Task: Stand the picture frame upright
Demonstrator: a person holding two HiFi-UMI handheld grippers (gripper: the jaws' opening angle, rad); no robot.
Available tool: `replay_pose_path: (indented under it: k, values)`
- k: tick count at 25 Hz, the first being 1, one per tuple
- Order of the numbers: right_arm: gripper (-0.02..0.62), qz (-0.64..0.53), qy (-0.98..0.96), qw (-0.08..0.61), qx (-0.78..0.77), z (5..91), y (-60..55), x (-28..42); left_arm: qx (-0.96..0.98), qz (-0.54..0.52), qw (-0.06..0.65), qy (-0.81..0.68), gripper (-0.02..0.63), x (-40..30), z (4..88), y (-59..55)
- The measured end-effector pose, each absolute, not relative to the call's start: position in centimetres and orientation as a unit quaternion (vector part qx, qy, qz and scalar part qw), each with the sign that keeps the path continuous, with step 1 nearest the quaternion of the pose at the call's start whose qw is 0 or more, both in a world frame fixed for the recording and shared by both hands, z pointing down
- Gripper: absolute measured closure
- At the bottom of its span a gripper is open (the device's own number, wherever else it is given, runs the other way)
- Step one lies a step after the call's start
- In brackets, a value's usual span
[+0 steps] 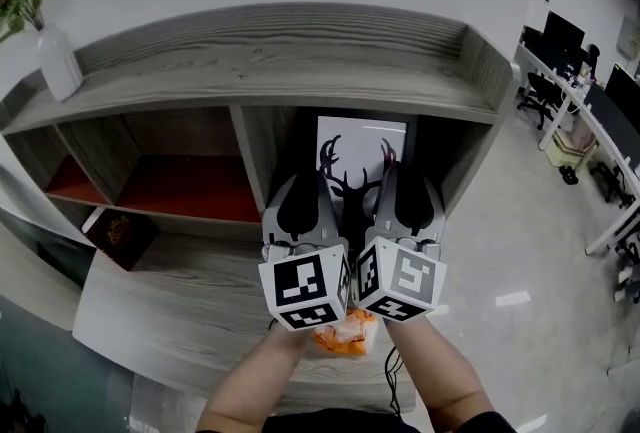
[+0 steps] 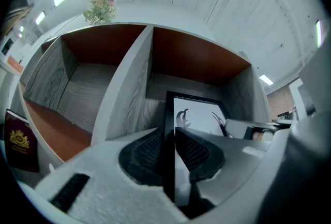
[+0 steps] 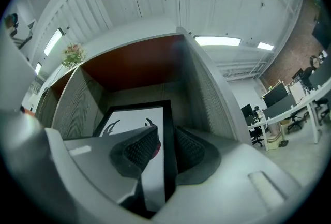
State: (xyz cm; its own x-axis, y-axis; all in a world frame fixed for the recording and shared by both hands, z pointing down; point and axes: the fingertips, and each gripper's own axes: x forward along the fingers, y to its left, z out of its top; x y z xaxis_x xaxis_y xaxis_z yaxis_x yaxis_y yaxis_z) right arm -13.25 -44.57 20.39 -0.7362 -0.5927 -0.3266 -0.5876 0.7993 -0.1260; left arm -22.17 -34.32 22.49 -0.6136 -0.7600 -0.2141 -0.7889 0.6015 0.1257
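A: The shelf (image 1: 300, 51)?
B: Matt grey wood with a rough grain, red-brown and smooth inside.
A: And the frame (image 2: 168, 114)?
B: Black, slightly glossy rim around smooth white paper.
A: The pads (image 2: 147, 153)?
B: Black ribbed rubber, matt.
A: The floor (image 1: 530, 251)?
B: Pale, glossy.

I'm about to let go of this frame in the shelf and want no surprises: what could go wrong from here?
The left tongs and right tongs each pinch only a thin black edge of the picture frame; releasing unevenly could tip it forward off the shelf. The right tongs sit close to the compartment's side wall, so pulling back might bump it and jolt the frame.
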Motion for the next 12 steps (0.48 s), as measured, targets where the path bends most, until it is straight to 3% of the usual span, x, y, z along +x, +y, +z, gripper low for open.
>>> replay_pose_path:
  k: [12]
  values:
    - [0.508, 0.023, 0.930, 0.154, -0.334, 21.4, -45.3, -14.1, -0.437, 0.052, 0.063, 0.896, 0.546, -22.8, 23.8, -35.6]
